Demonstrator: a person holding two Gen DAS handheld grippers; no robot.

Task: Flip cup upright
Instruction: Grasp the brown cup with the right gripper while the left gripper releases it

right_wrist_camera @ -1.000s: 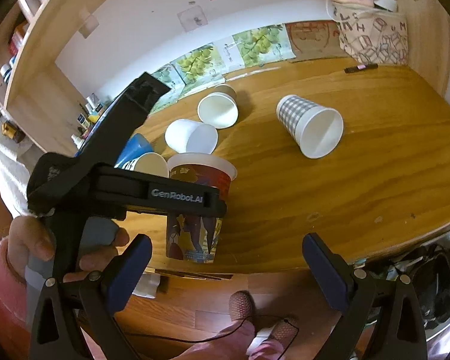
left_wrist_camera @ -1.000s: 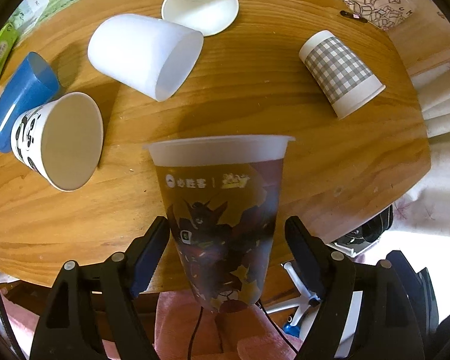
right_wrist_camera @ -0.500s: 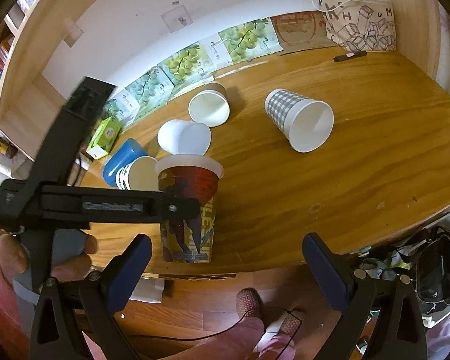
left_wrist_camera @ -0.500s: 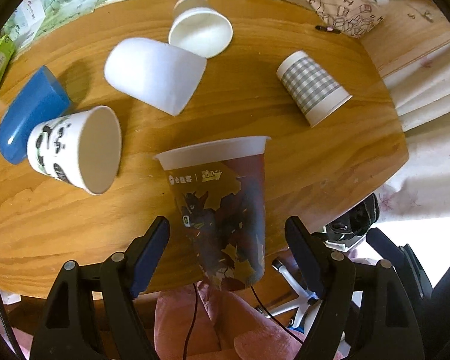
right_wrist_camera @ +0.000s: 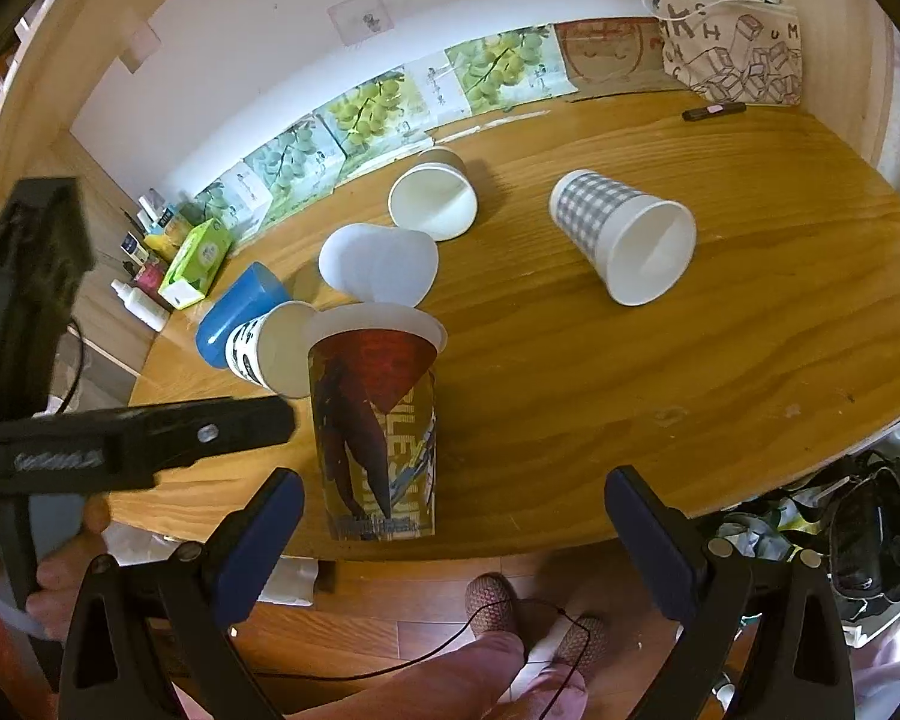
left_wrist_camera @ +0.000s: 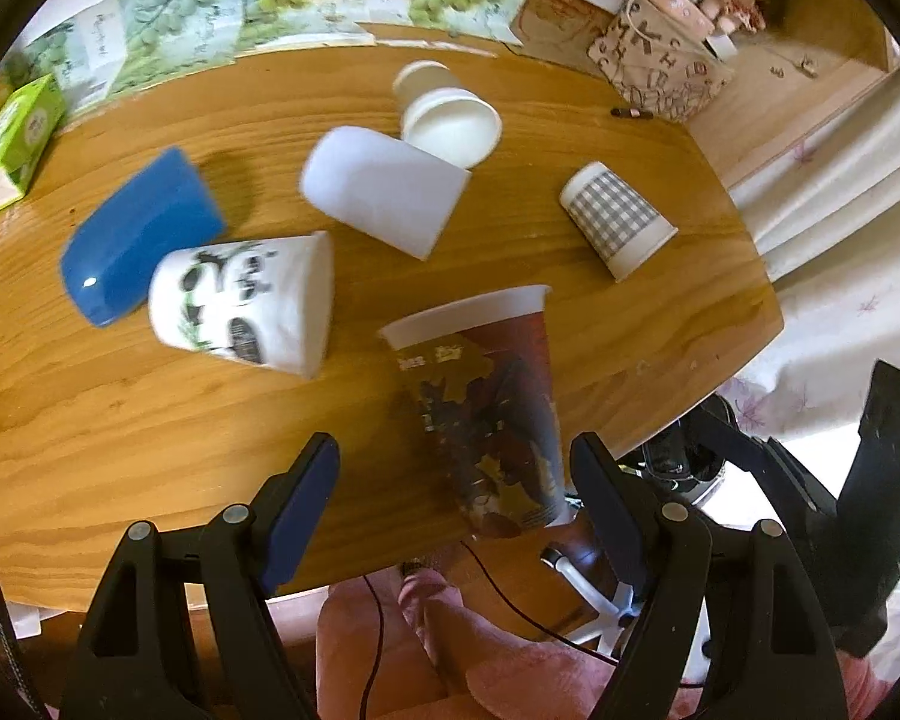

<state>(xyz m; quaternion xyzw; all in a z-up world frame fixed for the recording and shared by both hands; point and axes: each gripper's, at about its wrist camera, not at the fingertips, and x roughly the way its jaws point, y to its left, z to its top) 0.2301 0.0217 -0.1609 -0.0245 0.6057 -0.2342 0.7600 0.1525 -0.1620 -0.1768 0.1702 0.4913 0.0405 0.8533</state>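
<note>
A tall printed cup with a white rim (left_wrist_camera: pixel 492 408) stands upright near the front edge of the round wooden table (left_wrist_camera: pixel 150 420); it also shows in the right wrist view (right_wrist_camera: pixel 378 426). My left gripper (left_wrist_camera: pixel 453 489) is open and empty, drawn back above the table's front edge, apart from the cup. My right gripper (right_wrist_camera: pixel 450 531) is open and empty, in front of the table edge to the right of the cup. On their sides lie a panda cup (left_wrist_camera: pixel 246 306), a blue cup (left_wrist_camera: pixel 141 234), a white plastic cup (left_wrist_camera: pixel 384 192), a white paper cup (left_wrist_camera: pixel 450 117) and a checked cup (left_wrist_camera: pixel 621 225).
A green tissue box (left_wrist_camera: pixel 12 144) sits at the table's far left. A printed bag (right_wrist_camera: pixel 732 54) and a small dark bar (right_wrist_camera: pixel 714 111) are at the back right. Grape pictures line the wall. A knee, a cable and bags lie below the front edge.
My left gripper has pulled back and up away from the upright printed cup, which stays standing. The right gripper has barely moved.
</note>
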